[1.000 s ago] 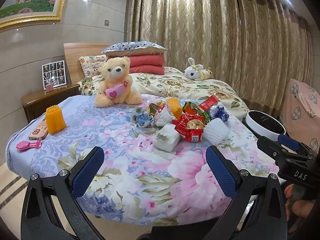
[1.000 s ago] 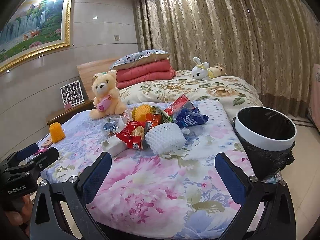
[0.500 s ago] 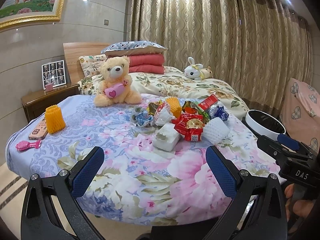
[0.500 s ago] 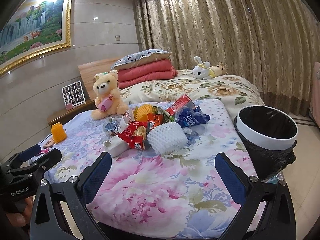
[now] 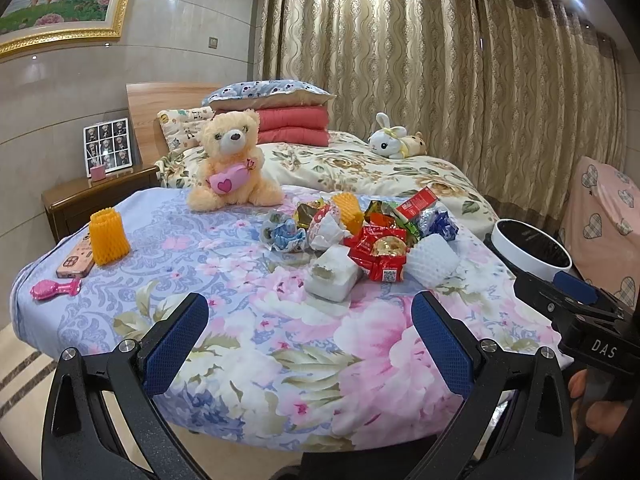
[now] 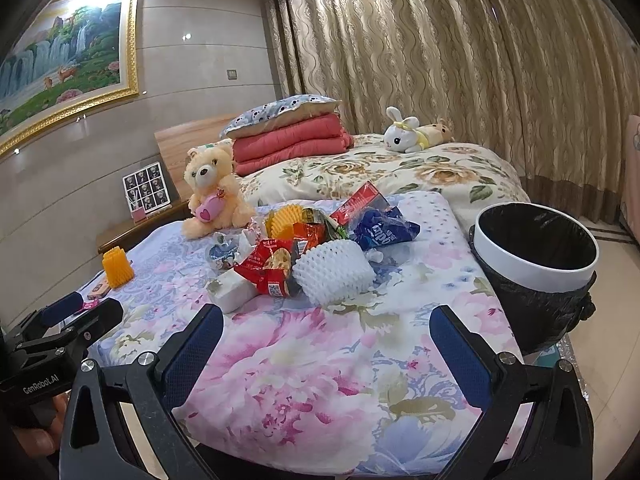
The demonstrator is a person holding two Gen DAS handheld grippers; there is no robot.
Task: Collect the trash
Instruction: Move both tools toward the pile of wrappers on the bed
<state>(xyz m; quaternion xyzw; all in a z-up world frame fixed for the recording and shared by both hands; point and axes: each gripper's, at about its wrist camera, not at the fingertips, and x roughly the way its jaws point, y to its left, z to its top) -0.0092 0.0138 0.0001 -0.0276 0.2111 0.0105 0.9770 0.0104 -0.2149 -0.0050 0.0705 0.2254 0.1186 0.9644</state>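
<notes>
Both the left tongs [image 5: 310,338] and right tongs [image 6: 326,346], apart and empty, have edged slightly nearer the trash pile [image 6: 316,240] heaped on the floral worktop [image 6: 320,380] beside the bin [image 6: 536,264], collection apparently not yet begun.

Both tongs are black, with silver screws; left tongs [image 5: 308,344] and right tongs [image 6: 326,354] carry textured blue pads [image 5: 176,344]. White lettering, seemingly "DAS", lower right.

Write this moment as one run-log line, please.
phase: approach | left gripper: open, empty | right gripper: open, empty | trash pile: on table, untouched | bin: beside table
</notes>
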